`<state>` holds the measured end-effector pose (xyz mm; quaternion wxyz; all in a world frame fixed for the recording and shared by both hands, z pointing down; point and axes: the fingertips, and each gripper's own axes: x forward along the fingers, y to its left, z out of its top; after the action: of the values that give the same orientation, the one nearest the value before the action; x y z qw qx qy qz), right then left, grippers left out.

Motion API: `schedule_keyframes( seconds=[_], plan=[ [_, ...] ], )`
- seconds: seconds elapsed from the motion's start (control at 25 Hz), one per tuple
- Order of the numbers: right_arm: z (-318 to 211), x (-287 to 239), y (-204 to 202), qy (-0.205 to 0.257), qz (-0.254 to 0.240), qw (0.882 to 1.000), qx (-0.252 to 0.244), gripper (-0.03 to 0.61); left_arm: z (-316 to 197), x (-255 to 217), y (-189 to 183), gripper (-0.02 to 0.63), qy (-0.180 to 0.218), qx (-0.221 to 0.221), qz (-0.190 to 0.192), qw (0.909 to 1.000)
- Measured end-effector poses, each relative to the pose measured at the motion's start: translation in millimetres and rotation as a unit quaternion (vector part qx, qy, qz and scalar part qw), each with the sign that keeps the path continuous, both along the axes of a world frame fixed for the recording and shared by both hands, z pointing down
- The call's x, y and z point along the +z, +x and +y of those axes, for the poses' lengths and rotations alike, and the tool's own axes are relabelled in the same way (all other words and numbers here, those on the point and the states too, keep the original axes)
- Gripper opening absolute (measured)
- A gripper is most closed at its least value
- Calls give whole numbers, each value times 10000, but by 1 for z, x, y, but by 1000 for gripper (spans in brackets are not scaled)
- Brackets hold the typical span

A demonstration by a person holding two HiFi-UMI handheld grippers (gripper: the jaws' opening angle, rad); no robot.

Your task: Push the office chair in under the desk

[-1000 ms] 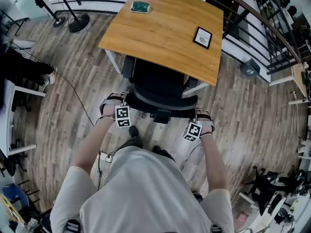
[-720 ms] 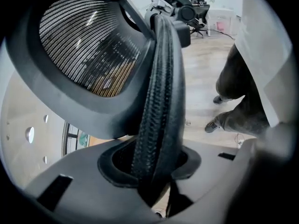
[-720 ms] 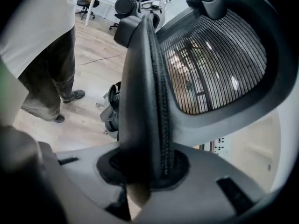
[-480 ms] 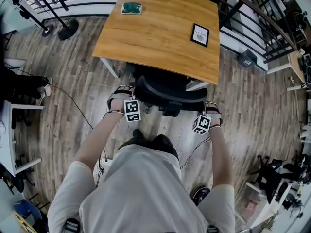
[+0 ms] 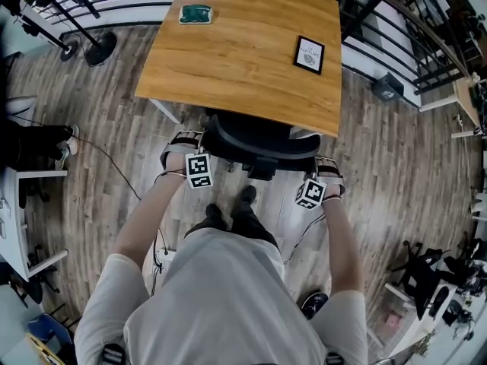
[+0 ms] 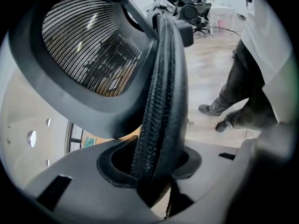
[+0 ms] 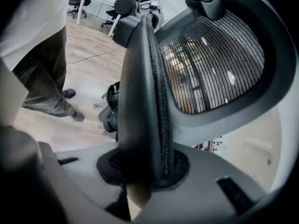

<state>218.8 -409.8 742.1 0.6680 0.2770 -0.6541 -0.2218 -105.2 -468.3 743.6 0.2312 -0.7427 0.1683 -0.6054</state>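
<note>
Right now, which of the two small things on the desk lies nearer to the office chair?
The black-framed card, at the right of the desk; the green thing lies at its far left corner, farther from the office chair.

Your desk point(image 5: 228, 67) has a wooden top that carries two things: a small green pad point(image 5: 196, 14) near its far left corner and a black-framed card point(image 5: 308, 55) close to its right edge. The plank floor point(image 5: 396, 166) bears the office chair point(image 5: 259, 139), tucked against the desk's near edge, and a round stand base point(image 5: 99, 49) off the desk's far left corner.
</note>
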Motion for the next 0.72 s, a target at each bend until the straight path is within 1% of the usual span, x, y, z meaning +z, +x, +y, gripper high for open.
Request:
schedule_keyframes(
  seconds=[0.36, 0.72],
  plan=[
    [-33, 2, 7, 38, -23, 9999, 92, 69, -40, 1, 7, 137, 21, 40, -51, 10000],
    [-51, 3, 11, 66, -7, 9999, 123, 69, -61, 2, 11, 137, 18, 73, -60, 10000]
  ],
)
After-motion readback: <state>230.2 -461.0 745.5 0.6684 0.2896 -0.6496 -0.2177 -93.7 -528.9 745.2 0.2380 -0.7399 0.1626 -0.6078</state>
